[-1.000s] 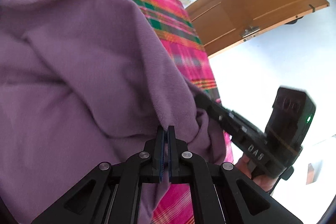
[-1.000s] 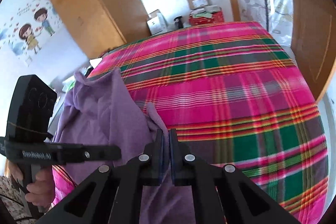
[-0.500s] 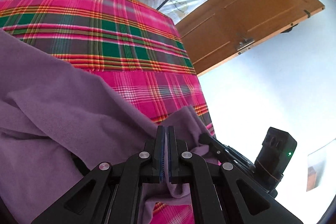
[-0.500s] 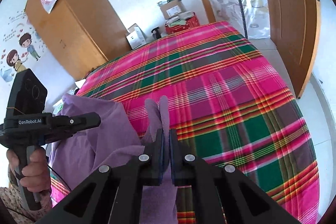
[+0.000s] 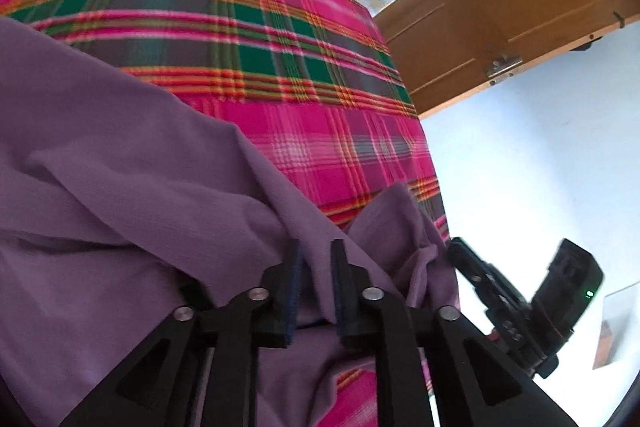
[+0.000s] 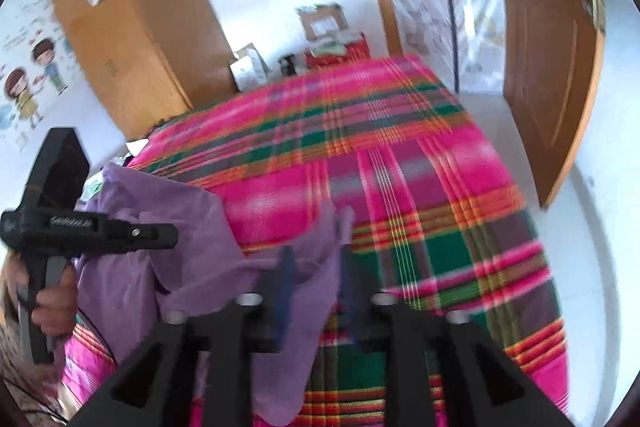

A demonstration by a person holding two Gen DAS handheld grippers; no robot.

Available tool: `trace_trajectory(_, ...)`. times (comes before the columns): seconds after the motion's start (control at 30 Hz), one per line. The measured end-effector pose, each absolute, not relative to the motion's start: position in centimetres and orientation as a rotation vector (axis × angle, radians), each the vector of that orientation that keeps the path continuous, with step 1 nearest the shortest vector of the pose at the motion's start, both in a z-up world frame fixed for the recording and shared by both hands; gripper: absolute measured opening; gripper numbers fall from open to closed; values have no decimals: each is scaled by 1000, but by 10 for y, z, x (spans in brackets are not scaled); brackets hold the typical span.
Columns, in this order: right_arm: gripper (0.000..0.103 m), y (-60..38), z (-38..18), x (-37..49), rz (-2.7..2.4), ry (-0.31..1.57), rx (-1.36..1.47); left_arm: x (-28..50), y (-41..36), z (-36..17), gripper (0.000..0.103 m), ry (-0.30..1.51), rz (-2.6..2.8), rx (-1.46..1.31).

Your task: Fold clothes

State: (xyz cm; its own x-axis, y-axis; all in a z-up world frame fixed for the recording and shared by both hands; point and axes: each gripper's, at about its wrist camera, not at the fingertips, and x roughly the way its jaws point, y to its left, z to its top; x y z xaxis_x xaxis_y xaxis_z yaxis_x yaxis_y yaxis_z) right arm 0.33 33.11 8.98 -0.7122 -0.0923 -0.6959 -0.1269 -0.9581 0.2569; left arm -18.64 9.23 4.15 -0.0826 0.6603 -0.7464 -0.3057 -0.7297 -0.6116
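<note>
A purple garment [image 5: 120, 163] lies rumpled across the near end of a bed with a pink plaid cover [image 5: 248, 39]. My left gripper [image 5: 316, 247] stands open, a fold of the purple cloth lying loose between its fingers. In the right wrist view the same purple garment [image 6: 172, 235] is heaped at the bed's left edge. My right gripper [image 6: 316, 251] is open too, with a strip of the cloth still draped in the gap. The right gripper's body [image 5: 560, 303] shows at the lower right of the left wrist view. A hand holds the left gripper's body [image 6: 60, 219].
A wooden door [image 5: 500, 23] stands open to the right of the bed. A wooden wardrobe [image 6: 132, 27] rises at the far left. Boxes and a red container [image 6: 336, 47] sit beyond the bed's far end. White floor [image 6: 592, 227] runs along the right side.
Both grippers were shut on the purple cloth and now stand open. The garment has dropped down onto the bed's near end.
</note>
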Motion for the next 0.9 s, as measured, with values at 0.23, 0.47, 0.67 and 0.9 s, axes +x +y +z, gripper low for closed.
trace_trajectory(0.23, 45, 272, 105, -19, 3106, 185, -1334, -189, 67, 43, 38, -383, 1921, -1590)
trace_trajectory(0.47, 48, 234, 79, -37, 3040, -80, -1601, -189, 46, 43, 38, -368, 1955, -1640)
trace_trajectory(0.67, 48, 231, 61, -39, 2908, -230, -1654, -184, 56, 24, 38, -352, 1900, -1703)
trace_trajectory(0.9, 16, 245, 62, -46, 2859, -172, -1632, -189, 62, 21, 38, -466, 1857, -1688)
